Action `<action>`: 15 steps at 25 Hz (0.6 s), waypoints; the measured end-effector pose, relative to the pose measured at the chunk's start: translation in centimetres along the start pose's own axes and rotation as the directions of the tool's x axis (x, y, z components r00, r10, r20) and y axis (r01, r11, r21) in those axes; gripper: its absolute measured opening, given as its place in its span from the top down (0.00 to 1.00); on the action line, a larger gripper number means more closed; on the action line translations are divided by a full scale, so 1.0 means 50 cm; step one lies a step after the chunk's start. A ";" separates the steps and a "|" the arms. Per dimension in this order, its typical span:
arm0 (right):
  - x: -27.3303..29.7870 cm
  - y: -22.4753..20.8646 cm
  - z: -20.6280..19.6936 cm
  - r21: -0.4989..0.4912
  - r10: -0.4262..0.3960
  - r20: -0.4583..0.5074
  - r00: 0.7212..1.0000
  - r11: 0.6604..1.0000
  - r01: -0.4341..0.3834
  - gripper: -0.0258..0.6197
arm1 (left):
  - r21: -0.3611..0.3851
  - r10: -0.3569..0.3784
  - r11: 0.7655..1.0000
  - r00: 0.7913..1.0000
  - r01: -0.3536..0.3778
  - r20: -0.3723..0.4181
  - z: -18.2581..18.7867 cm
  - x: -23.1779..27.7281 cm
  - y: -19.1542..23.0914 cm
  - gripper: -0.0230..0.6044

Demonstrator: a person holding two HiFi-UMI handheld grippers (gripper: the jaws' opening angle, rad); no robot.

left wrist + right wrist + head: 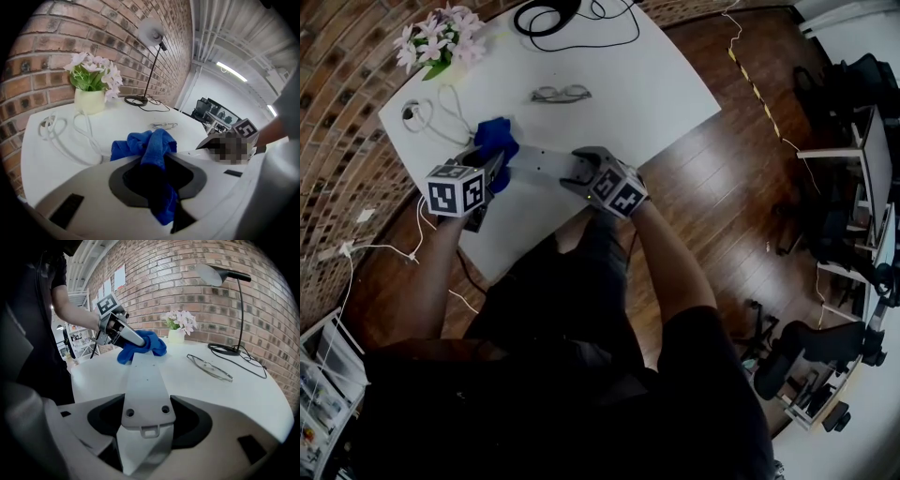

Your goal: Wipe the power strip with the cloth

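Observation:
My right gripper (579,172) (145,425) is shut on one end of a long pale grey power strip (542,161) (143,380), which reaches out over the white table (656,84). A blue cloth (495,139) (151,144) (140,345) is bunched on the strip's far end. The left gripper (494,161) (157,176) is shut on this cloth, and a fold of it hangs down between the jaws. The right gripper view shows the left gripper (123,335) pressing the cloth onto the strip from the left.
A pot of pink flowers (441,42) stands at the table's far left corner, with a coiled white cable (441,112) beside it. A pair of glasses (561,93) lies beyond the strip. A lamp base with black cable (548,17) sits at the far edge. Wooden floor (741,187) lies to the right.

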State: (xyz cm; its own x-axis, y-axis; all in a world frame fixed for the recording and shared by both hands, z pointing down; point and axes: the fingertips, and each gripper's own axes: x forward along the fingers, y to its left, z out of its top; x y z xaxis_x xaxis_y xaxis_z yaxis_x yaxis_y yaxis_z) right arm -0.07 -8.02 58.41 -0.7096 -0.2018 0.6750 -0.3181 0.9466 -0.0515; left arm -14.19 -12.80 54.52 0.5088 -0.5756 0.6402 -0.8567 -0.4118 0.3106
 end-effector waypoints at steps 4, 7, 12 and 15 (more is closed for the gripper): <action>-0.002 0.000 0.000 -0.007 -0.003 0.003 1.000 1.000 0.003 0.50 | 0.058 0.027 0.998 0.999 -0.024 -0.042 -0.012 0.013 -0.014 0.80; -0.004 -0.003 -0.001 -0.010 -0.004 0.006 1.000 1.000 0.004 0.50 | 0.056 0.013 0.998 0.999 -0.010 -0.052 -0.008 0.020 -0.020 0.81; -0.005 0.001 -0.001 -0.008 -0.006 0.011 1.000 1.000 0.006 0.50 | 0.239 0.076 0.970 0.993 -0.052 -0.091 -0.013 0.027 -0.035 0.81; -0.003 -0.002 0.000 -0.014 -0.007 0.012 1.000 1.000 0.008 0.50 | 0.274 0.058 0.961 0.993 -0.027 -0.104 -0.012 0.034 -0.050 0.81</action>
State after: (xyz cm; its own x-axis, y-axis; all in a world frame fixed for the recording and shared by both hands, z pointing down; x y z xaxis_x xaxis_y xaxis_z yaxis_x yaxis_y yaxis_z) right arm 0.07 -8.07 58.30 -0.7147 -0.2119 0.6665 -0.3149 0.9484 -0.0362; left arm -11.25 -12.32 55.27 0.4470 -0.5218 0.7266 -0.8141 -0.5739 0.0888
